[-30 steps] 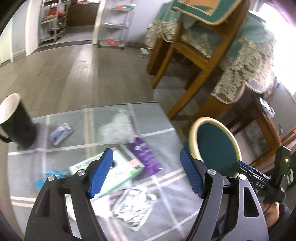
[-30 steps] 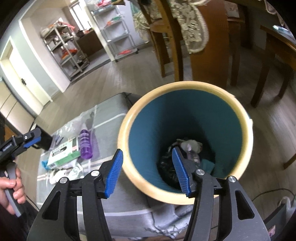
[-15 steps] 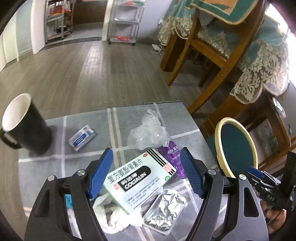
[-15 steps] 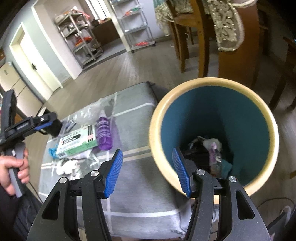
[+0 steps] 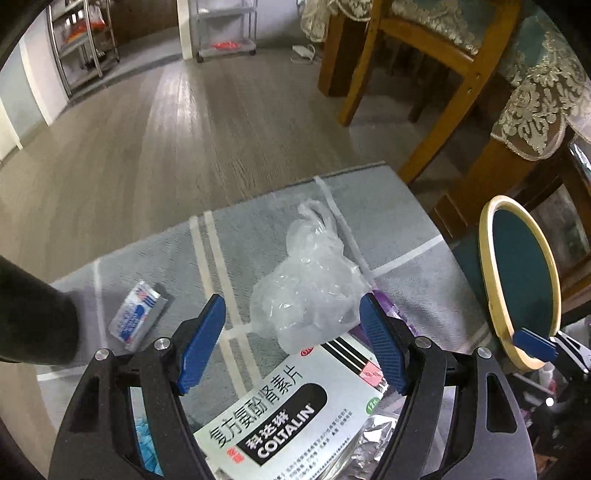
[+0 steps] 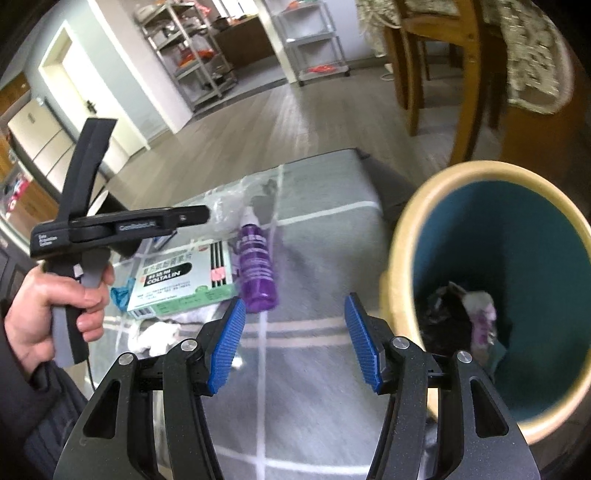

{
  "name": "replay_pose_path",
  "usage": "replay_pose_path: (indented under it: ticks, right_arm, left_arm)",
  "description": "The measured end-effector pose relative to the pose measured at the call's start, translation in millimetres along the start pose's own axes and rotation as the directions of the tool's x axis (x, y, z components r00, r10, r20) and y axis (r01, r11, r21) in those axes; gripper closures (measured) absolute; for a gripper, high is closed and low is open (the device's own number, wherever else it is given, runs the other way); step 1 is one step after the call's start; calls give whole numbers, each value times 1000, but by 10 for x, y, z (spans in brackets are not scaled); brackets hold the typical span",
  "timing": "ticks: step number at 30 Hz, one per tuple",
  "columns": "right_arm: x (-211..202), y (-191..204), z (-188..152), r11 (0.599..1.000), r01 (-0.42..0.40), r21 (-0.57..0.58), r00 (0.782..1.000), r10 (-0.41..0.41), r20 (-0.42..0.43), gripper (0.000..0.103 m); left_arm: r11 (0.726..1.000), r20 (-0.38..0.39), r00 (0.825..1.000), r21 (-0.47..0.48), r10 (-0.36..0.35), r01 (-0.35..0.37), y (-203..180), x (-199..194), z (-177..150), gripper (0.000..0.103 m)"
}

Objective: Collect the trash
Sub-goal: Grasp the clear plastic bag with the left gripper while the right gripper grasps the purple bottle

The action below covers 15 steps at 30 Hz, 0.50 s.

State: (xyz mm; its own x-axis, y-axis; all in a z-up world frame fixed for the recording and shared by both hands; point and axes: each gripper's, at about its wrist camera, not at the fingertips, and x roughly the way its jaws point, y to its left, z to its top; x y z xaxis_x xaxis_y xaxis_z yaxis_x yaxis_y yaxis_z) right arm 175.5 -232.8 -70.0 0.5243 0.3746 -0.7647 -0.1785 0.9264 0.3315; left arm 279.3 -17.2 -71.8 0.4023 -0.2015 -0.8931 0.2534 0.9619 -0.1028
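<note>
place: home, living/dining rm
floor: grey-brown wood-look plank flooring (image 5: 155, 140)
furniture: brown wooden dining chair (image 5: 417, 85) w/ teal seat cushion; teal tablecloth w/ cream lace trim (image 5: 532, 107)
storage: white wheeled shelf cart (image 5: 225, 29); steel wire rack (image 6: 184, 48) w/ household bits
surface: low table under grey cloth w/ white stripes (image 5: 258, 236)
doorway: white door w/ handle (image 6: 79, 92), cream cabinets (image 6: 40, 147) beside it

On the table (image 5: 258, 236) before me, the plastic bag (image 5: 310, 291) lies behind the medicine box (image 5: 295, 417); the bottle (image 6: 255, 266) lies right of the box, the bin (image 6: 491, 295) stands farther right.
</note>
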Motion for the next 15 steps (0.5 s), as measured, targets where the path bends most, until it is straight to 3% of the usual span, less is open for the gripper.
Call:
replay_pose_path:
  ticks: [2,3,5,7,10,15]
  right_arm:
    - [105,61,53,1000,-7,-16,1000,7,-13,45]
    - [137,80,70,1000,-9,-21,1000,9,-16,45]
    - [225,140,113,999,-20,-36,1000,19,-25,45]
    - [301,179,143,998,-25,-51,999,23,-35,45]
    - [421,233,189,997,-28,-65,999,25,-48,45]
    - [616,283,224,996,-27,-88,997,20,-74,45]
  left_arm:
    - [1000,-8,1000,0,-12,12,15,40,6,30]
    - [1000,-9,1000,2,-16,16,15,51,2,36]
    - [999,-19,999,2,-35,35,18,80,2,53]
    - [998,-26,998,-18,-63,62,62,91,-9,82]
    - [994,-8,995,-43,-102,101,127,53,-8,91]
    - [990,32,991,-59,-127,129,170,-64,-5,94]
